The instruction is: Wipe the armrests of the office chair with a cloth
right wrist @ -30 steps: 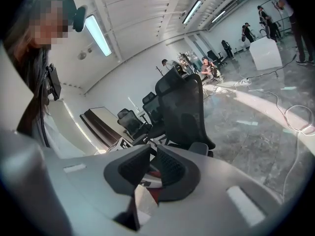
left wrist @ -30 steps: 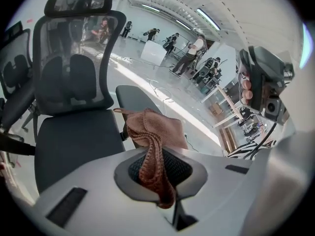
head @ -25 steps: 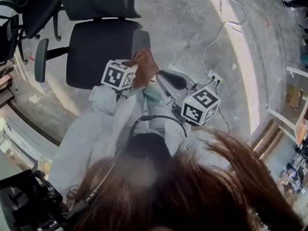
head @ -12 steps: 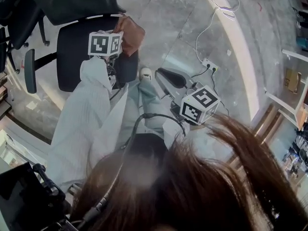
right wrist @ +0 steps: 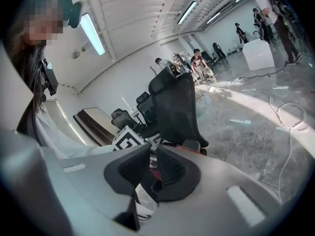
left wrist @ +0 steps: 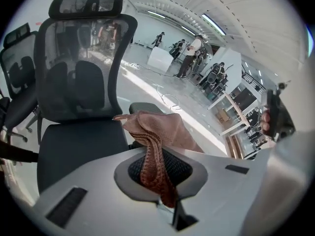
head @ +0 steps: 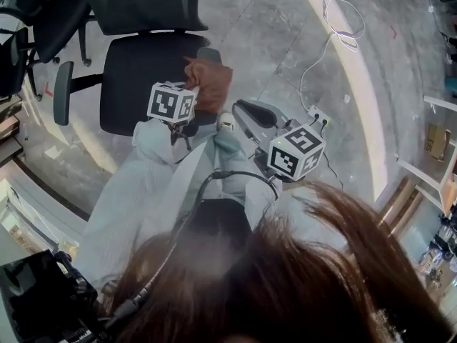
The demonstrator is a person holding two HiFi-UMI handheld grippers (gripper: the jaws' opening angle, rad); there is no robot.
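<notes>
Left fingers point(left wrist: 178, 167) pinch bunched brown cloth point(left wrist: 160, 132). Cloth spreads over chair armrest point(left wrist: 146, 106) just ahead. Right fingers point(right wrist: 172, 170) narrow, empty, well aside. Best: keep pinch firm, press flat, sweep full pad length.

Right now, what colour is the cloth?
The cloth is reddish brown, clearest in the left gripper view.

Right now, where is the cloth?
Head view, centre: the cloth is pinched in the left gripper, draped over the chair's armrest beside the seat.
</notes>
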